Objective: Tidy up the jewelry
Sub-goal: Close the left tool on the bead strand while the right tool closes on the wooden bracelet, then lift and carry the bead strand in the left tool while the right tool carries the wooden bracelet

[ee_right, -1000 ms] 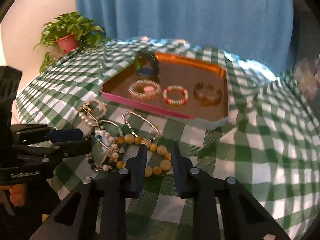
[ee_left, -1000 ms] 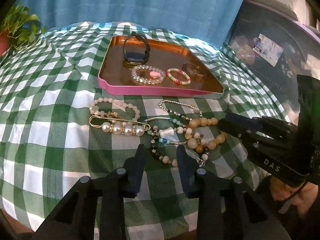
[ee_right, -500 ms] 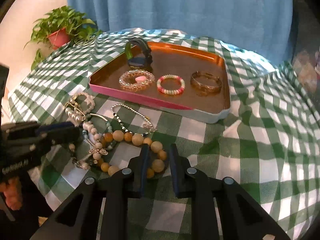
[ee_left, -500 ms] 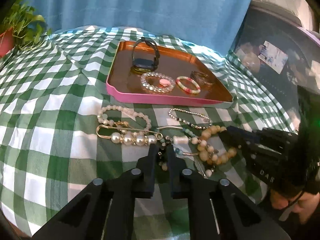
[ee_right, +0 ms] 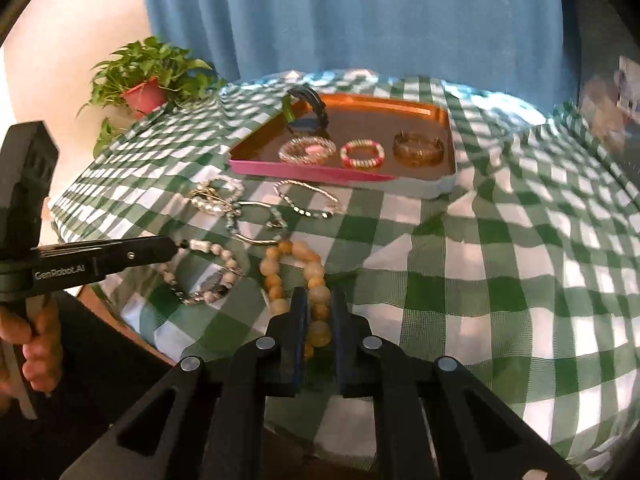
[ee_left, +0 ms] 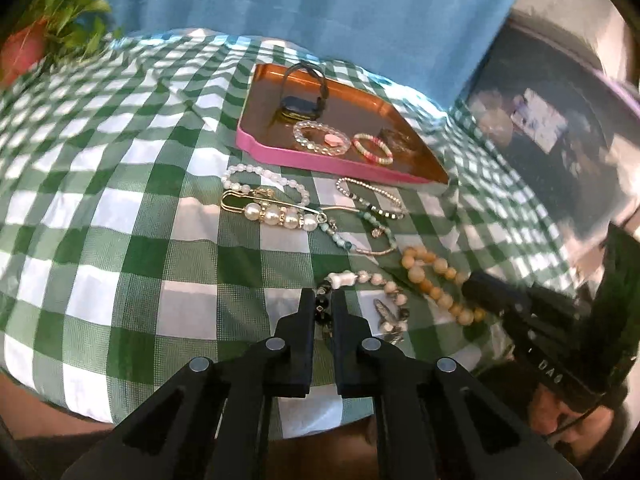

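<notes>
My left gripper [ee_left: 322, 300] is shut on a mixed bead bracelet [ee_left: 372, 280] with white, dark and silver beads, pulled toward the table's near edge; it also shows in the right wrist view [ee_right: 208, 276]. My right gripper [ee_right: 318, 300] is shut on a chunky yellow bead bracelet [ee_right: 296, 268], which shows in the left wrist view [ee_left: 436, 276] too. A pink-rimmed copper tray [ee_left: 280, 152] holds a black watch [ee_left: 304, 96], a clear bead bracelet [ee_left: 320, 136], a pink and white bracelet [ee_left: 372, 148] and a bronze bangle [ee_right: 418, 148].
On the green checked cloth lie a white bead bracelet [ee_left: 264, 180], a gold pearl pin [ee_left: 272, 210], a thin silver chain [ee_left: 372, 196] and a teal bead bracelet [ee_left: 360, 236]. A potted plant [ee_right: 144, 84] stands at the far left. A blue curtain hangs behind.
Both grippers closed on their bracelets and pulled them toward the near edge, drawing the mixed bead and yellow bead bracelets apart from the tangled pile.
</notes>
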Demonstrator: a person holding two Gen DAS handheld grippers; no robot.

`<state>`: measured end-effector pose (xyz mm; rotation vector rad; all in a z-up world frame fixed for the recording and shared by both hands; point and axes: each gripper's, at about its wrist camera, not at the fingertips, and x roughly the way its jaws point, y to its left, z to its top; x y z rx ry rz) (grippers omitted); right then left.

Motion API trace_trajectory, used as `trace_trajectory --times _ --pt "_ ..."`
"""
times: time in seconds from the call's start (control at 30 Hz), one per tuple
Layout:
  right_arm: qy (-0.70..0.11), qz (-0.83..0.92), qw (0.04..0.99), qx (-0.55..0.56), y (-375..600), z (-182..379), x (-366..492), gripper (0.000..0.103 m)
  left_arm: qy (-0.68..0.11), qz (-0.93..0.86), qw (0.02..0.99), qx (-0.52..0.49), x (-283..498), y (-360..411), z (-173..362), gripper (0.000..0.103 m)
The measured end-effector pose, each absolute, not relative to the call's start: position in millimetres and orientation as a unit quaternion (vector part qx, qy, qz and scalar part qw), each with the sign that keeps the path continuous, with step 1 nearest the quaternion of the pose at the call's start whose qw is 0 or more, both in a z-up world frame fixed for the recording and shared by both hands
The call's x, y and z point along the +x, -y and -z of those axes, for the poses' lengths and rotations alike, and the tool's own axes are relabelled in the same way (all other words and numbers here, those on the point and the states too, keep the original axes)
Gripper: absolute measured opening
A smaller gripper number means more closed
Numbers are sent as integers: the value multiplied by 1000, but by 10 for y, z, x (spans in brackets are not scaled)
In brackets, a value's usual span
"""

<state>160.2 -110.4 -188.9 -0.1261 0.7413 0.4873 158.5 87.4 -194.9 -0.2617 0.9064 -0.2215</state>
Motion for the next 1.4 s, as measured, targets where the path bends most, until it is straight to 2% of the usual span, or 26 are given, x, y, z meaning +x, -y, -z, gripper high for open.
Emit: trace_trajectory --times 0.13,0.2,0.37,0.4,0.47,0.53,0.6,0.63,0.67,0.77,0.87,0.93,1.0,1.4 --pt "-366 -243 896 -67 1068 1938 1687 10 -441 100 888 -84 1602 -774 1968 14" --pt "-366 -245 895 -70 1061 1941 1723 10 -437 107 891 -66 1615 -722 1964 22" --pt "-364 -246 895 -74 1032 1938 1797 10 -425 129 896 -24 1661 -569 1969 53" --pt "-365 -249 894 -73 1022 1934 1816 12 -423 129 897 -19 1675 -547 1974 57" --pt "-363 -252 894 -74 988 1921 1844 12 -418 123 900 -2 1712 -490 1986 59" --pt "-363 -257 892 -77 947 1919 1874 12 -412 104 905 14 1754 -466 2001 57" --pt "-370 -258 888 -90 880 1953 1914 12 -404 78 911 8 1787 -502 2008 35" --pt "-375 -254 886 -99 851 1978 1930 14 -405 79 911 7 1804 -516 2005 30" --pt "-372 -249 888 -107 828 1992 1936 14 -406 82 910 6 1817 -532 2003 17" --pt "-380 -239 888 -99 834 1990 1986 12 -417 94 903 -38 1846 -670 1994 10" --pt "-377 -227 896 -54 983 1922 2037 11 -418 100 895 -123 1803 -889 1929 10" --pt "-365 -234 901 -15 1119 1828 2034 11 -410 94 896 -143 1751 -963 1895 10" --pt "-365 -247 898 7 1183 1794 2027 11 -415 87 895 -139 1726 -972 1927 10" --pt "-397 -238 885 -42 1006 1985 2050 14 -421 73 900 -87 1720 -820 2000 12"
